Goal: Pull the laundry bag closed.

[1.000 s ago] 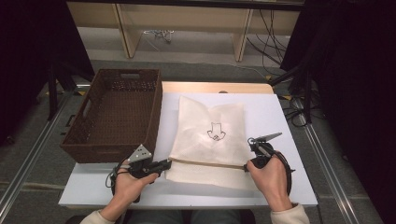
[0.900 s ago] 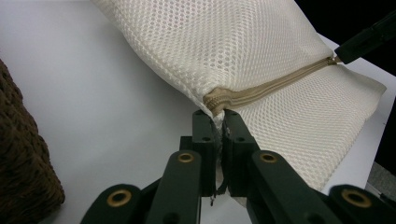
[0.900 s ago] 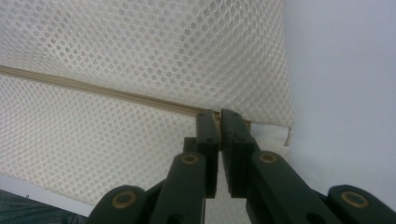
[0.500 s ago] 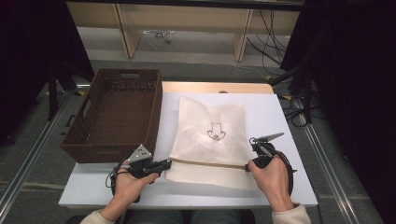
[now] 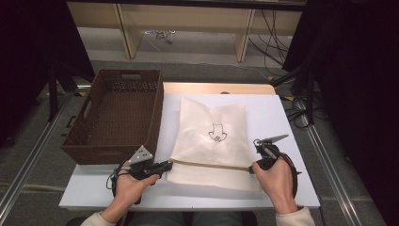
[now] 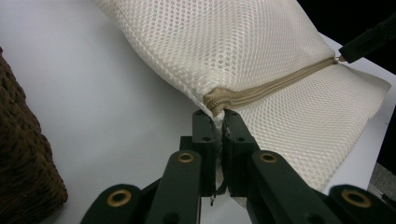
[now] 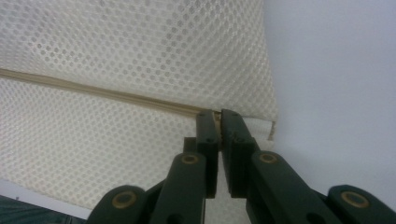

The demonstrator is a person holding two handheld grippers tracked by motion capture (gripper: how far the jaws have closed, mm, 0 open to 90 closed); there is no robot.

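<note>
The cream mesh bag (image 5: pixel 211 136) lies flat on the white tabletop (image 5: pixel 282 117), just right of the brown wicker basket (image 5: pixel 115 113). The left hand-held gripper (image 6: pixel 215 116) pinches the left end of its zipper (image 6: pixel 275 86); the right hand-held gripper (image 7: pixel 218 114) pinches the right end.

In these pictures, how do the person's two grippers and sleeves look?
Both the left gripper and the right gripper are black, with two flat jaws on linkage arms with brass-coloured pivot rings. The left carries a grey three-cornered plate. Black cables trail from each. The sleeves are cream.
</note>
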